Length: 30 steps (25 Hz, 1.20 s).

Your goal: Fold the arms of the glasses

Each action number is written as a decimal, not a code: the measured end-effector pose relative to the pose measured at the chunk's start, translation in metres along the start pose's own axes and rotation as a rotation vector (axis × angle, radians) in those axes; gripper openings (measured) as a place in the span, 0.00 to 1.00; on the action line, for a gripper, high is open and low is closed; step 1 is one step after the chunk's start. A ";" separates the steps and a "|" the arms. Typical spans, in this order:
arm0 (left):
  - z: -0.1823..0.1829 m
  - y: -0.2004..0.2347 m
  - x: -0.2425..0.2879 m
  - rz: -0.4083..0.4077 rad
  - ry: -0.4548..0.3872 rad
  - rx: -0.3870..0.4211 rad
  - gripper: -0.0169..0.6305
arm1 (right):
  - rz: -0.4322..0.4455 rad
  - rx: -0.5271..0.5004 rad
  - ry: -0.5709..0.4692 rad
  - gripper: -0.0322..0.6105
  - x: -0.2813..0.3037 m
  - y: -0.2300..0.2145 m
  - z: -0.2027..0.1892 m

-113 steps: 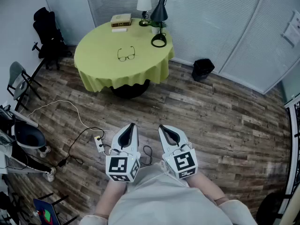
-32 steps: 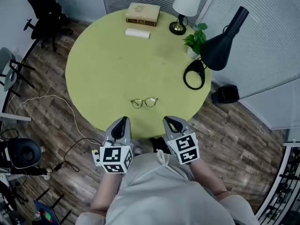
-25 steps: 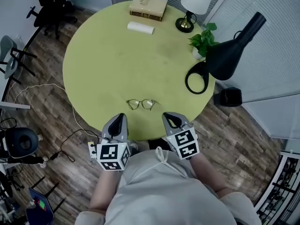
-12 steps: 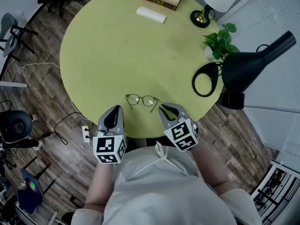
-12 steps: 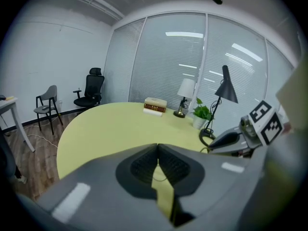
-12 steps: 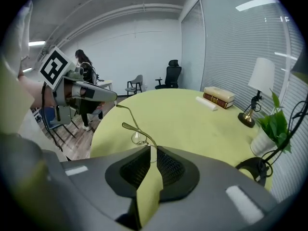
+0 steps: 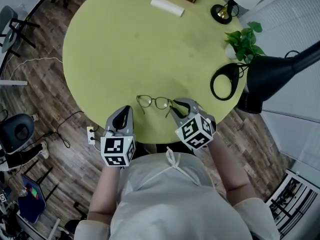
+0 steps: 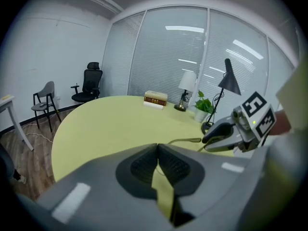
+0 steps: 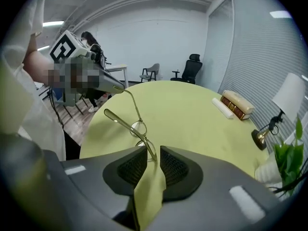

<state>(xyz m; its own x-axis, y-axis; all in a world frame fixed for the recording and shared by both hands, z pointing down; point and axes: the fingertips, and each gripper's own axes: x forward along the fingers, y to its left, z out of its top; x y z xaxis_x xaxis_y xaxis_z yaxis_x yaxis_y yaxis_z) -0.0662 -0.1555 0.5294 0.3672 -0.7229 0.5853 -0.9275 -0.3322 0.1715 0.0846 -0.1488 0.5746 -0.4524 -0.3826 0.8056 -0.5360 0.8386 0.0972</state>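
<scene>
A: Two arms, both unfolded. Where do the glasses (image 7: 154, 103) lie?

B: Near edge of the tabletop (image 7: 125, 49). Frame runs along that edge; both arms point back at the person.

A: Which tongs are nearer?

B: Right tongs (image 7: 174, 107). They are narrow but not closed, and the tip of the near arm sits at their mouth. Judged not yet pinched. Left tongs (image 7: 125, 112) are closed and empty, just short of the other arm.

A: Next move?

B: Probably a sideways swing, toward the frame.

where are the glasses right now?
Head view: the glasses lie at the near edge of the table, just ahead of the right gripper, with the left gripper to their left.
</scene>
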 end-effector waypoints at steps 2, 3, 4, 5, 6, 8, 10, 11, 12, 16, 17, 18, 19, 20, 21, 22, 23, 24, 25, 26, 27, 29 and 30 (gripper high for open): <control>-0.002 0.001 0.003 -0.008 0.010 0.001 0.04 | -0.002 -0.059 0.003 0.16 0.002 0.001 0.003; -0.003 0.001 0.004 -0.013 0.014 0.004 0.04 | -0.008 -0.080 0.002 0.13 0.002 0.001 0.004; -0.004 0.000 0.006 -0.018 0.018 0.010 0.04 | -0.013 -0.095 0.001 0.09 0.003 0.000 0.004; -0.005 0.000 0.007 -0.022 0.022 0.013 0.04 | -0.015 -0.102 0.000 0.09 0.003 0.000 0.004; -0.006 0.000 0.007 -0.024 0.025 0.014 0.04 | -0.013 -0.104 -0.001 0.08 0.003 0.000 0.004; -0.007 0.001 0.007 -0.027 0.028 0.011 0.04 | -0.004 -0.104 -0.006 0.08 0.004 0.001 0.004; -0.007 0.002 0.008 -0.032 0.029 0.016 0.04 | 0.005 -0.115 -0.009 0.08 0.003 0.001 0.004; -0.006 0.002 0.010 -0.035 0.030 0.021 0.04 | 0.007 -0.125 -0.011 0.08 0.004 0.001 0.004; -0.006 0.002 0.012 -0.038 0.030 0.026 0.04 | 0.009 -0.134 -0.012 0.07 0.004 0.001 0.004; -0.004 0.001 0.022 -0.047 0.016 0.024 0.04 | 0.026 -0.155 -0.007 0.07 0.003 0.002 0.002; -0.002 0.003 0.024 -0.045 0.009 0.020 0.04 | 0.031 -0.156 -0.006 0.07 0.002 0.002 0.002; 0.000 0.004 0.026 -0.044 0.003 0.016 0.04 | 0.037 -0.157 -0.008 0.07 0.003 0.003 0.003; 0.001 0.006 0.027 -0.045 -0.002 0.011 0.04 | 0.042 -0.157 -0.010 0.07 0.003 0.003 0.003; 0.002 0.007 0.029 -0.047 -0.004 0.006 0.04 | 0.045 -0.159 -0.012 0.07 0.004 0.003 0.003; 0.002 0.007 0.031 -0.048 -0.006 0.001 0.04 | 0.046 -0.162 -0.013 0.07 0.003 0.003 0.003; 0.003 0.007 0.032 -0.046 -0.007 -0.004 0.04 | 0.047 -0.165 -0.014 0.07 0.003 0.002 0.004; 0.003 0.008 0.034 -0.043 -0.006 -0.007 0.04 | 0.047 -0.168 -0.016 0.07 0.003 0.002 0.004; 0.003 0.008 0.035 -0.041 -0.005 -0.011 0.04 | 0.048 -0.171 -0.017 0.07 0.002 0.002 0.005; 0.003 0.008 0.037 -0.041 -0.002 -0.016 0.04 | 0.048 -0.175 -0.017 0.07 0.002 0.002 0.005; 0.001 0.007 0.038 -0.043 0.001 -0.022 0.04 | 0.049 -0.180 -0.017 0.07 0.002 0.002 0.006; 0.000 0.005 0.040 -0.048 0.006 -0.027 0.04 | 0.051 -0.186 -0.017 0.07 0.002 0.003 0.006; -0.003 0.000 0.044 -0.061 0.017 -0.034 0.04 | 0.054 -0.199 -0.016 0.07 0.002 0.003 0.005; -0.005 -0.002 0.045 -0.067 0.022 -0.034 0.04 | 0.056 -0.203 -0.016 0.07 0.002 0.003 0.004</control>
<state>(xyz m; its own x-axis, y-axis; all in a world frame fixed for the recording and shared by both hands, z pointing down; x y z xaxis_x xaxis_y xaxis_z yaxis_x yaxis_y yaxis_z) -0.0476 -0.1847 0.5592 0.4275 -0.6862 0.5885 -0.9027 -0.3585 0.2378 0.0791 -0.1486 0.5738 -0.4894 -0.3377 0.8040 -0.3556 0.9191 0.1696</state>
